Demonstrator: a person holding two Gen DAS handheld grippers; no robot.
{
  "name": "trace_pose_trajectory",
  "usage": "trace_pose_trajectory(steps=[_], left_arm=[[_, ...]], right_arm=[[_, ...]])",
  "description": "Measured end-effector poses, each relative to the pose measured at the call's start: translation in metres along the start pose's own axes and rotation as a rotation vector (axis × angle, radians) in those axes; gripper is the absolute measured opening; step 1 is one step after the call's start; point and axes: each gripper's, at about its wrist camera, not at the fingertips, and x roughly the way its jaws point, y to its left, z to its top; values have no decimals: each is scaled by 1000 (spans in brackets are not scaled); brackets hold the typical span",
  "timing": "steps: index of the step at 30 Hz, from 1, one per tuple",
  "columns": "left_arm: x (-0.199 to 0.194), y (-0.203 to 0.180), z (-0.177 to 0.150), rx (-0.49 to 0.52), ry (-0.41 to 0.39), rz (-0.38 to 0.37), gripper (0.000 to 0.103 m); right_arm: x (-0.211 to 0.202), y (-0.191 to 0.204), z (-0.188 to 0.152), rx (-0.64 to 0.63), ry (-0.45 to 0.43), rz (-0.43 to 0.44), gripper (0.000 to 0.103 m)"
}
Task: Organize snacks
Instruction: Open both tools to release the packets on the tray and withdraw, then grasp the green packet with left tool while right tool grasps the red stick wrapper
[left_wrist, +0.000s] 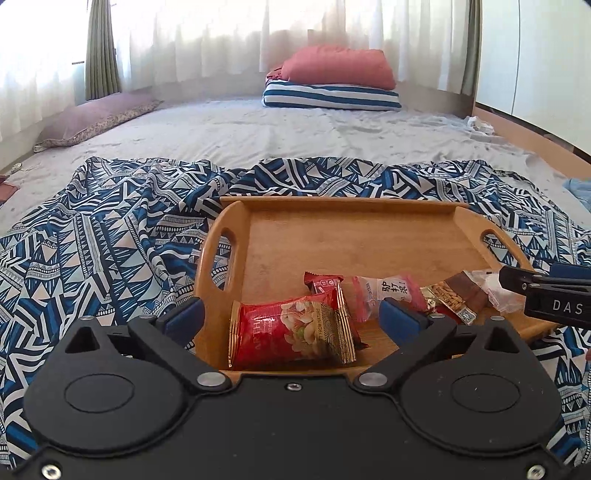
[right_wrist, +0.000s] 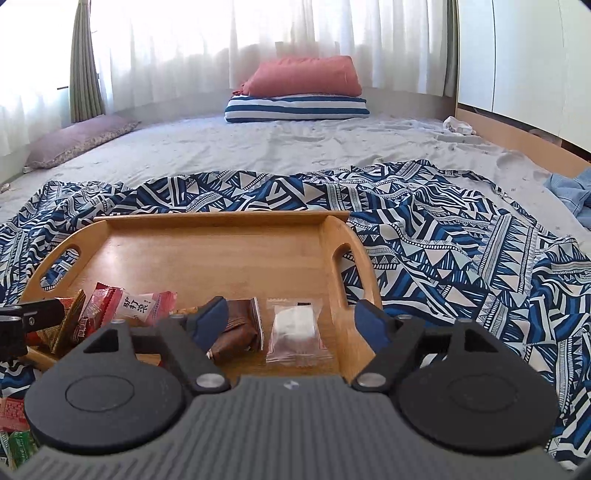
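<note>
Left wrist view: the left claw (left_wrist: 291, 314) gapes wide at lower centre, gripping nothing, its blue pads either side of a red snack packet (left_wrist: 291, 338) lying in the wooden tray (left_wrist: 351, 236). More wrappers sit at the right.

Right wrist view: the right claw (right_wrist: 291, 323) stands wide and bare, over a brown packet (right_wrist: 236, 332) and a clear-wrapped sweet (right_wrist: 295, 332) in the tray's near right corner.
</note>
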Motion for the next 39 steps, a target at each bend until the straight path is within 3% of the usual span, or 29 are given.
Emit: trace_pose_trajectory(steps=[18,39], left_arm=[[-71,18,-44,-12,-18,-70,102],[-94,14,-96,3,28,-105,101]], right_arm=[[-64,4,-30,-24,-38,39,95],[-114,22,-91,-125,-57,43,100]])
